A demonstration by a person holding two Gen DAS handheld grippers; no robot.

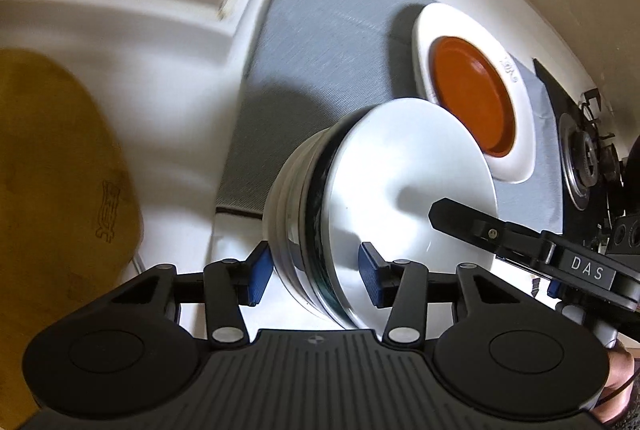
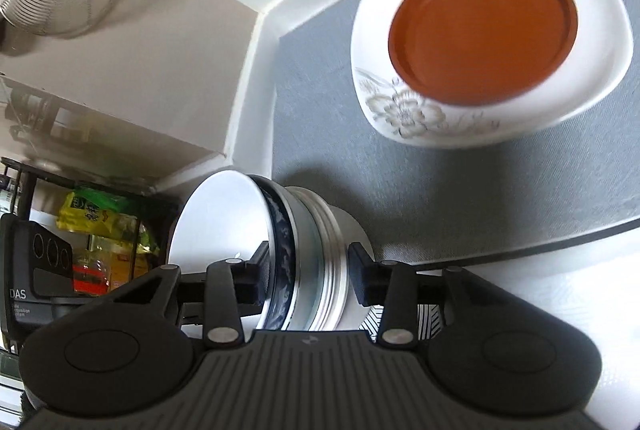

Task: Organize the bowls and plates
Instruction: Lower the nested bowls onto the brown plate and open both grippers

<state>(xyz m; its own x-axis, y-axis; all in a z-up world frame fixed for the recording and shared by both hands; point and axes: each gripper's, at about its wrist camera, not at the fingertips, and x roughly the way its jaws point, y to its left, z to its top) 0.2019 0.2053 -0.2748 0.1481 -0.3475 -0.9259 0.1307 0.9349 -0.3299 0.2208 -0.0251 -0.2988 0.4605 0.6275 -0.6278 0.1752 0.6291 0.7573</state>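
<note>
Stack of nested bowls (image 1: 360,213) tipped on its side at the near edge of the grey mat (image 1: 320,41) on the surface, straddled by both tools. Left hand-held gripper (image 1: 316,272) grasping the stack across its rims; right hand-held gripper (image 2: 308,276) likewise clamped across the same rims. Best kept squeezed evenly, turned upright slowly so no bowl slips out, then set beside the white plate (image 2: 400,101) bearing the orange plate (image 2: 480,21)
</note>
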